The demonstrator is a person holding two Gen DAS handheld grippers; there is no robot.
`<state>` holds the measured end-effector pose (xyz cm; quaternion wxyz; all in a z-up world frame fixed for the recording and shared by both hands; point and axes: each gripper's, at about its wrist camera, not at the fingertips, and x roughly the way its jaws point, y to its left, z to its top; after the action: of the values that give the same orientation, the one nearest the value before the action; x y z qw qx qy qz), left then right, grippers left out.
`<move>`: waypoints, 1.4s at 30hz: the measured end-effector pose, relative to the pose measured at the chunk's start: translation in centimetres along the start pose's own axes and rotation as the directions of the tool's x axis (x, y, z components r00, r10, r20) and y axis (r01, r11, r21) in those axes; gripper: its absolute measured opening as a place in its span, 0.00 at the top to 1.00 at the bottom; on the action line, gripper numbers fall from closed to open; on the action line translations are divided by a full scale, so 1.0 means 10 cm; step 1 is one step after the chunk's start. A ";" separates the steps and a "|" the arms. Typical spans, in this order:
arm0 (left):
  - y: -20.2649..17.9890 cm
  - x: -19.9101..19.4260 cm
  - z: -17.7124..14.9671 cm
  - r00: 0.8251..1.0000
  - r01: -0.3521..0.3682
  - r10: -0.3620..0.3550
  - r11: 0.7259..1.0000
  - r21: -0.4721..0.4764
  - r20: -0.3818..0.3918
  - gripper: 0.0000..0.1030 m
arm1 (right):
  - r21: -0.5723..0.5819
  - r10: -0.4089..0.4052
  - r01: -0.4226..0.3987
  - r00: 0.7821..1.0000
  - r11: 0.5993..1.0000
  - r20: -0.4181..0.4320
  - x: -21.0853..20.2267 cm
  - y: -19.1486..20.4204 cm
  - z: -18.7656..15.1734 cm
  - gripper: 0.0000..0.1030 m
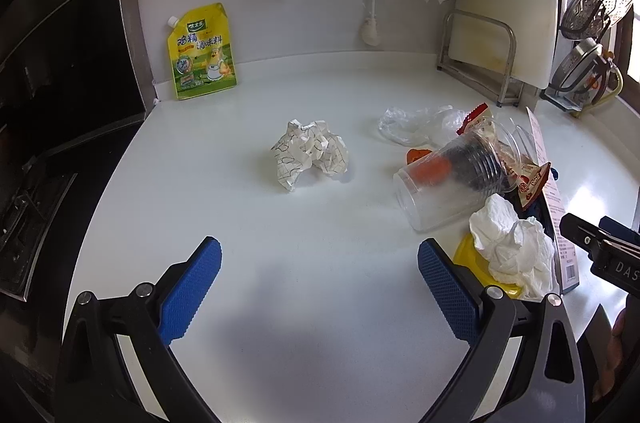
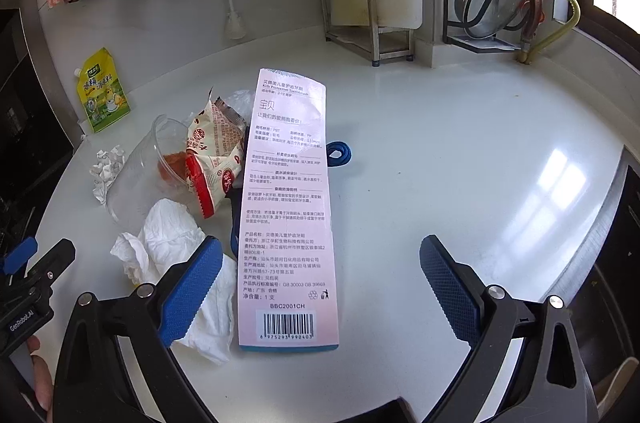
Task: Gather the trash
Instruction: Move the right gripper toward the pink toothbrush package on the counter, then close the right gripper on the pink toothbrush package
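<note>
White counter (image 1: 312,263), glossy; yellow pouch (image 1: 203,53) at back-left corner against wall. Left gripper (image 1: 319,283) and right gripper (image 2: 321,287): fingers spread, empty.

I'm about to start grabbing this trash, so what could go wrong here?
The clear plastic cup lies on its side and may roll if nudged. The flat toothbrush package lies flush on the counter, so the open right gripper may slip off it. The yellow seasoning pouch could be mistaken for trash.
</note>
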<state>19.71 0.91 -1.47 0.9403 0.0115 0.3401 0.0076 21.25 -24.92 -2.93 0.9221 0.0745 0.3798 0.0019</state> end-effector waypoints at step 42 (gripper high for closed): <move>0.14 -0.02 0.17 1.000 0.000 0.000 1.000 -0.008 0.013 0.06 | 0.038 0.044 -0.045 0.999 0.998 0.029 -0.16 -0.28 0.02 0.49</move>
<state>20.64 2.30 0.04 0.9425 0.0080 0.3339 0.0089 20.06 -27.83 -2.06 0.9254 0.1009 0.3651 0.0140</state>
